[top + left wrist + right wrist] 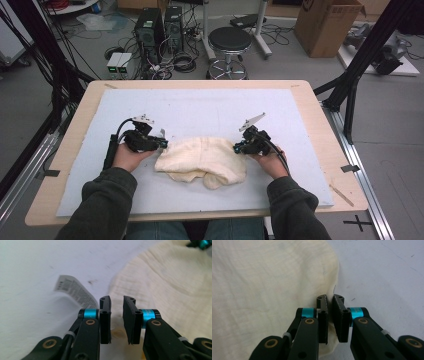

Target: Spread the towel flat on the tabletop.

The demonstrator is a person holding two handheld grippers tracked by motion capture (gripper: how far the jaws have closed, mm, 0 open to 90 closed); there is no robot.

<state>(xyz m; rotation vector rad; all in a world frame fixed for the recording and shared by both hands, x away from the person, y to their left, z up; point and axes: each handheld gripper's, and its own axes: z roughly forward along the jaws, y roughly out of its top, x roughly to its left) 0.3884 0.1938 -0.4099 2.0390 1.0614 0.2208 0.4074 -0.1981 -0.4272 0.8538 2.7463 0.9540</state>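
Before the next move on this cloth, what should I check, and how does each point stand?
1. Right gripper shut on the cloth edge: ok.
2. Left gripper gripping cloth: not ok; cloth lies between its jaws, but a gap shows.
3. Label clear of the left jaws: ok, it lies beside them.
4. Cloth flat: not ok, bunched at its near edge.
5. Cloth fully on the mat: ok.

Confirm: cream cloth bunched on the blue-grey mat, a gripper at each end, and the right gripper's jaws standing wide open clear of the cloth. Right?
Not quite. The right gripper is not wide open: in the right gripper view its jaws are pinched nearly together on the edge of the cream cloth. The rest holds: in the high view the cloth lies bunched on the blue-grey mat, the left gripper at its other end.
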